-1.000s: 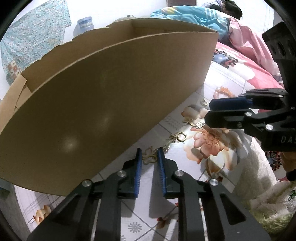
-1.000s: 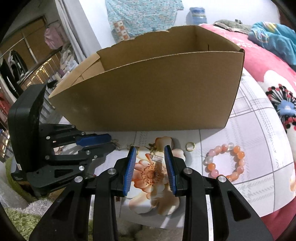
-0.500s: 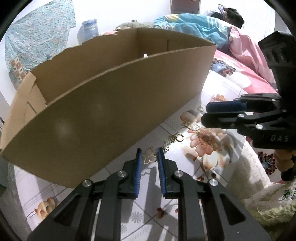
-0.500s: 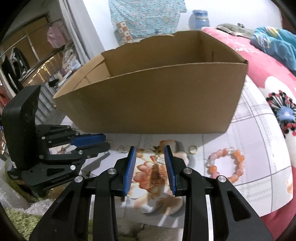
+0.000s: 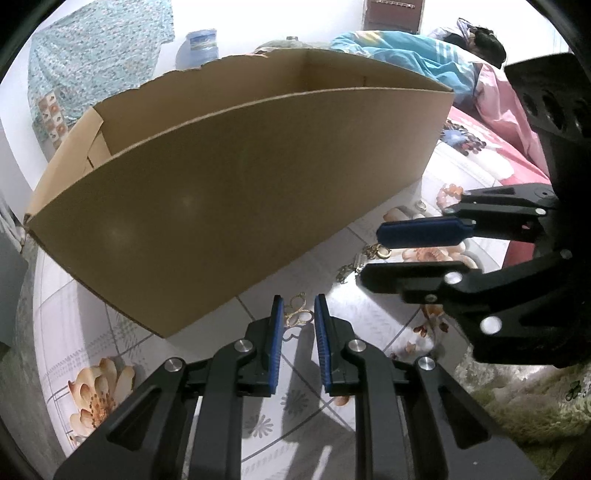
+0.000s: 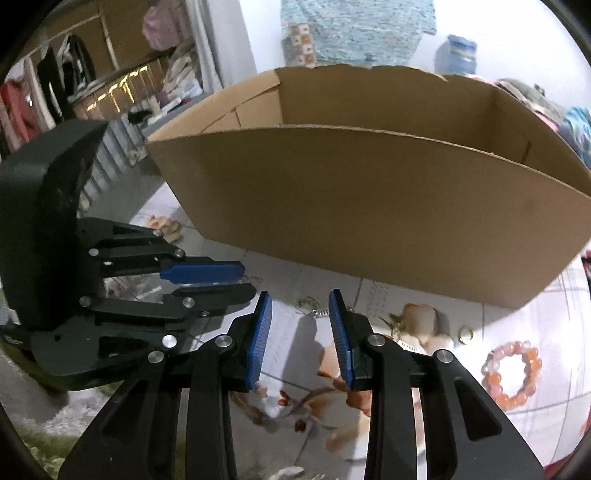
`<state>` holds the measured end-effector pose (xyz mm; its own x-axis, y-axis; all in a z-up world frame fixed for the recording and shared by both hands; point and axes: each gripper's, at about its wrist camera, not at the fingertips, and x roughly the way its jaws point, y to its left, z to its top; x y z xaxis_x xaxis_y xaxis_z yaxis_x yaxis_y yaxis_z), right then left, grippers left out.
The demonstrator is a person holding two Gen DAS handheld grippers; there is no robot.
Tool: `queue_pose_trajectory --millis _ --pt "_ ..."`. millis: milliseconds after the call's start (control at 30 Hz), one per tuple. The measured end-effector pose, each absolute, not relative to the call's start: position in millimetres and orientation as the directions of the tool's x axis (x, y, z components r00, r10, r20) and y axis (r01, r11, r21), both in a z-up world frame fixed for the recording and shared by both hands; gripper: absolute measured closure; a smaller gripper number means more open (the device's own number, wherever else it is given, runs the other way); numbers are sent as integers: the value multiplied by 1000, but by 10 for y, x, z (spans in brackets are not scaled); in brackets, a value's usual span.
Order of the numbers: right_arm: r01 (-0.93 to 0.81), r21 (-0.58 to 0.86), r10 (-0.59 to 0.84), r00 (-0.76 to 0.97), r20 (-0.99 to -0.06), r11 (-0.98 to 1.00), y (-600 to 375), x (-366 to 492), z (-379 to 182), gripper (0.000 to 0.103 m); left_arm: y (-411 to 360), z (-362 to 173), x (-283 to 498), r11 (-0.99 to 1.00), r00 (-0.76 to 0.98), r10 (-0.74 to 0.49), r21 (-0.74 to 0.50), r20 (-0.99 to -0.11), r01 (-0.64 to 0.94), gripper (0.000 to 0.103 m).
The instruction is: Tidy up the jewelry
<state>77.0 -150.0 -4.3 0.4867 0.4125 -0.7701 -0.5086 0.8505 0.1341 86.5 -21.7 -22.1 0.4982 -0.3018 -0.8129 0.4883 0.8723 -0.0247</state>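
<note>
Looking down past our left gripper (image 5: 298,306), we see its blue pads standing a little apart with nothing pinched; a small gold filigree pendant (image 5: 295,310) lies on the sheet in the gap just ahead of the tips, and we cannot tell whether the pads touch it. Our right gripper (image 6: 300,308) is spread somewhat wider, its jaws empty above the floral bedsheet (image 6: 288,332). From the left wrist view this right gripper reaches in from the right side, its tips over a gold chain with a ring clasp (image 5: 364,258). In the right wrist view we find the same chain (image 6: 312,308) lying just beyond our right fingertips. Further right on the sheet rest a small gold ring (image 6: 466,334) and a pink and orange bead bracelet (image 6: 511,373), well apart from both grippers. Behind all the jewelry stands an open cardboard box (image 5: 229,206), its near wall close to the pendant; we cannot see its floor from either view. Beyond the box we make out a patterned cloth (image 6: 354,29) hanging on the wall and a blue water jug (image 5: 201,46).
</note>
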Motion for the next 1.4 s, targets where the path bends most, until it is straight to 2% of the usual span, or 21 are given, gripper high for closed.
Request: queue_pose_trajectory --millis 200,400,500,667,1100,1400 --pt "-545 64 379 489 -786 836 -1383 818 -107 75 -193 -249 883 874 498 -306 -32 -811 484 87" --pt "-575 -3 324 466 -823 818 -1255 851 -216 93 -175 -265 891 877 501 -308 -38 -808 478 87" --pt "-580 -31 303 470 -829 814 -1230 844 -226 94 -157 -273 887 880 503 -309 -41 -808 474 87" --pt "-571 -37 292 474 -831 820 -1241 866 -220 103 -157 -280 888 881 501 -311 -47 -808 471 87" --pt "-541 29 343 490 -801 841 -1485 683 6 103 -141 -255 845 882 510 -309 -41 -802 470 87" --pt "-507 145 439 526 -729 849 -1777 614 418 103 -122 -125 777 881 535 -322 -41 -781 471 87"
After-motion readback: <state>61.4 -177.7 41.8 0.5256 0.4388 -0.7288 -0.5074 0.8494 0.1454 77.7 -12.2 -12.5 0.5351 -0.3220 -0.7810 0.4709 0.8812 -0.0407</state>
